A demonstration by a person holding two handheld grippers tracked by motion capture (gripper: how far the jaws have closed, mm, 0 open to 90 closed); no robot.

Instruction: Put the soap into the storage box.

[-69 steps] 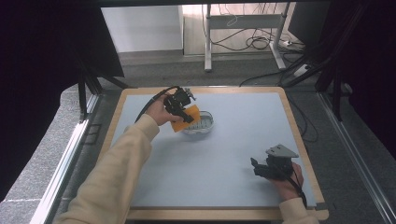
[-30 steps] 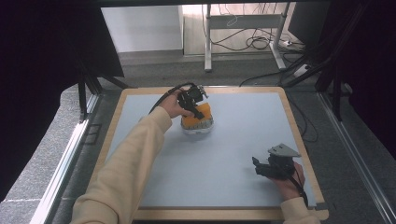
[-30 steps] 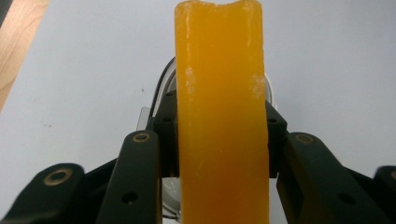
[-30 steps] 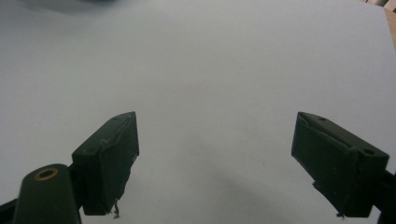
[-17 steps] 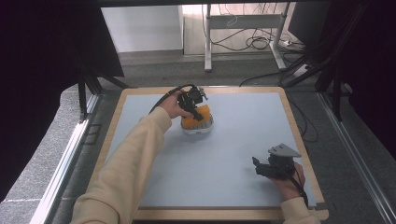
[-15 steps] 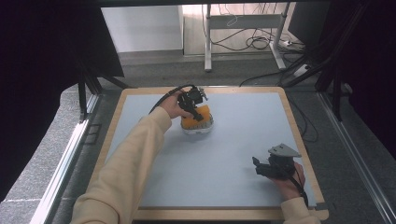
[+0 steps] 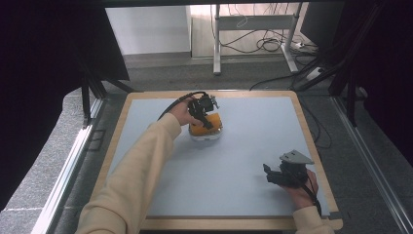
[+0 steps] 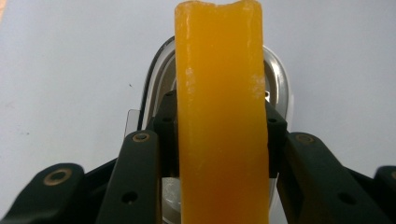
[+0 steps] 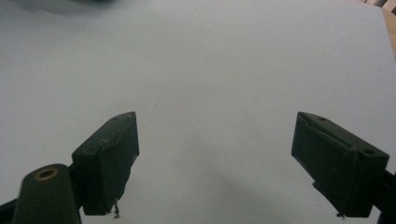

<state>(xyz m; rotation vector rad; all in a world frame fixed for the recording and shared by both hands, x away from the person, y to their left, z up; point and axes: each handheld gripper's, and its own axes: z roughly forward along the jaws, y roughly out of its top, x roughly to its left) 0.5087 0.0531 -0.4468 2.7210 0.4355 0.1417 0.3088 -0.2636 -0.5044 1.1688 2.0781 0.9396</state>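
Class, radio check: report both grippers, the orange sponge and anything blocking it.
Left gripper shut on orange sponge, over the clear dish. Right gripper open, empty, resting on the mat. Nothing in the way.

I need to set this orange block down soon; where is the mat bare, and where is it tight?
Bare: the wide stretch of grey mat between the clear dish and the right gripper, and the far right corner. Tight: around the dish itself, where the left gripper holds the orange block above it.
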